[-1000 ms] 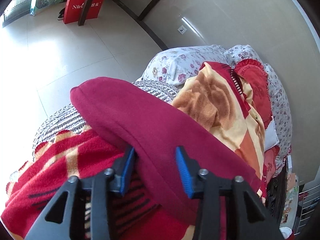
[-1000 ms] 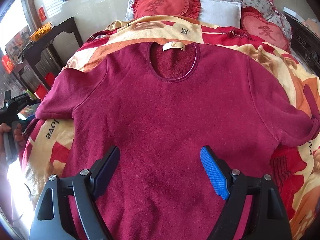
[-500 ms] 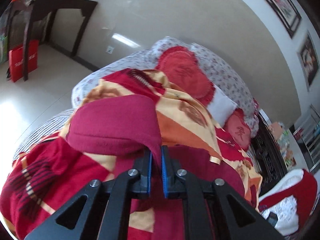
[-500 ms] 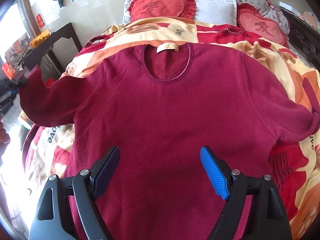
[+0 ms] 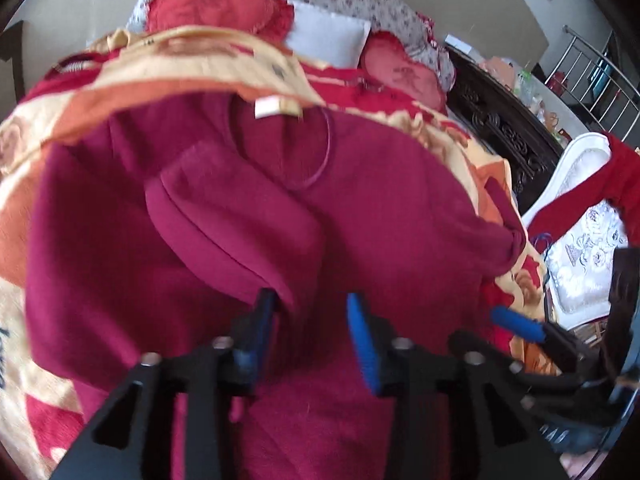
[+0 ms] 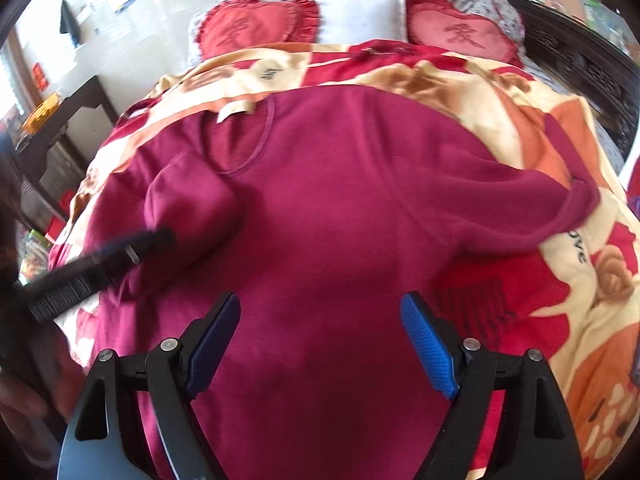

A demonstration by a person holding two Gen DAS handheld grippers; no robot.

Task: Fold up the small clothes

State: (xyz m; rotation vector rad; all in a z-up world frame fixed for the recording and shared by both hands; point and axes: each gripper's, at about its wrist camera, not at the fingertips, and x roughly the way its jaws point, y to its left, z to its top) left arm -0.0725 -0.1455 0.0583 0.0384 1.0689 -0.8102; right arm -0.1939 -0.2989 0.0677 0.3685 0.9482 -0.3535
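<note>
A dark red long-sleeved top (image 6: 340,208) lies flat on the blanket, collar and white label (image 6: 234,110) at the far side. Its left sleeve (image 6: 188,200) is folded over onto the chest; it also shows in the left wrist view (image 5: 232,224). My left gripper (image 5: 312,320) is open just above that sleeve, which lies loose between and beyond its blue pads. In the right wrist view the left gripper (image 6: 156,240) shows as a dark blur over the sleeve. My right gripper (image 6: 320,340) is open and empty over the top's lower part. The right sleeve (image 6: 552,216) lies stretched out.
A red, orange and cream blanket (image 6: 520,92) covers the bed. Two red heart pillows (image 6: 256,28) and a white pillow (image 6: 360,12) lie at the head. A dark carved bed frame (image 5: 504,132) runs along the right. A dark table (image 6: 60,120) stands at the left.
My left gripper carried the left sleeve across onto the chest and opened, letting it go. The right gripper stayed open over the lower part and shifted a little.
</note>
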